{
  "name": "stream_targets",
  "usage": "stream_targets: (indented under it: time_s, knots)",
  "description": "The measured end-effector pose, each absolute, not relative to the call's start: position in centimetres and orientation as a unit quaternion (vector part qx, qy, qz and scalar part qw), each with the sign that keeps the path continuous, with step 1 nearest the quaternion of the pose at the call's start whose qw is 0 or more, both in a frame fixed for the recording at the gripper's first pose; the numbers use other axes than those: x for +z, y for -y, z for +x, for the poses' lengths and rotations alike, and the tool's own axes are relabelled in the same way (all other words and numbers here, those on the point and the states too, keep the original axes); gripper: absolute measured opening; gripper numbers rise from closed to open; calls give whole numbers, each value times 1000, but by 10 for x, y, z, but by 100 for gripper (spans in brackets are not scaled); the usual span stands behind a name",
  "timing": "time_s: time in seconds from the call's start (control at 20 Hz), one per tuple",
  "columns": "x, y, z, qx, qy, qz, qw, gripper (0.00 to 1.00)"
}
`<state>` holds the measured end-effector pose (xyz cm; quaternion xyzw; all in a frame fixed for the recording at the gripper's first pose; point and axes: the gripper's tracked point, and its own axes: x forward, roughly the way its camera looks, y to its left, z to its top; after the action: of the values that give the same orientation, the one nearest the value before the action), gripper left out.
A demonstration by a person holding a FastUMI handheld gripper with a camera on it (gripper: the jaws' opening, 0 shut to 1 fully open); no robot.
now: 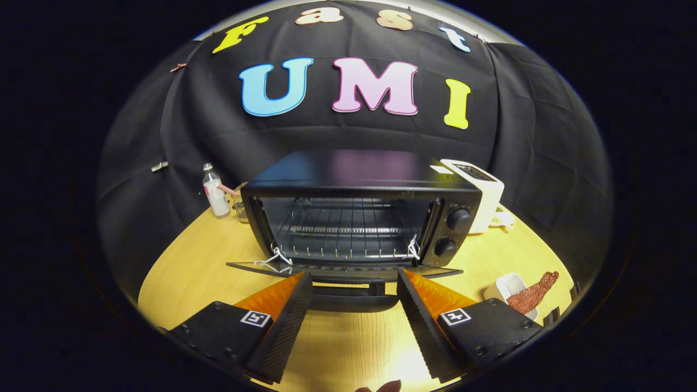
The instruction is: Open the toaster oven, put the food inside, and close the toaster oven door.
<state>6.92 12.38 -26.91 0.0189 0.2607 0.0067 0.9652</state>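
A black toaster oven stands on the wooden table just ahead of my fingers. Its glass door is folded down flat toward me, with the handle hanging at its front edge. A bare wire rack lies inside the cavity. My gripper is open, its fingertips at the door's front edge, one on each side of the handle, nothing between them. A brownish-red strip of food rests across a small white dish to the right of my right finger.
A white toaster stands close behind the oven's right side. A small clear bottle stands at the oven's back left. Two knobs sit on the oven's right panel. The yellow tabletop stretches to both sides of the oven.
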Motion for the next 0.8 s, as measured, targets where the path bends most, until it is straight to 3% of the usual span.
stream_targets:
  time_s: [0.45,0.8]
  knots:
    - [-337,-119,27,20,-350,10,936,97]
    - [-336,-115,20,46,-355,8,934,97]
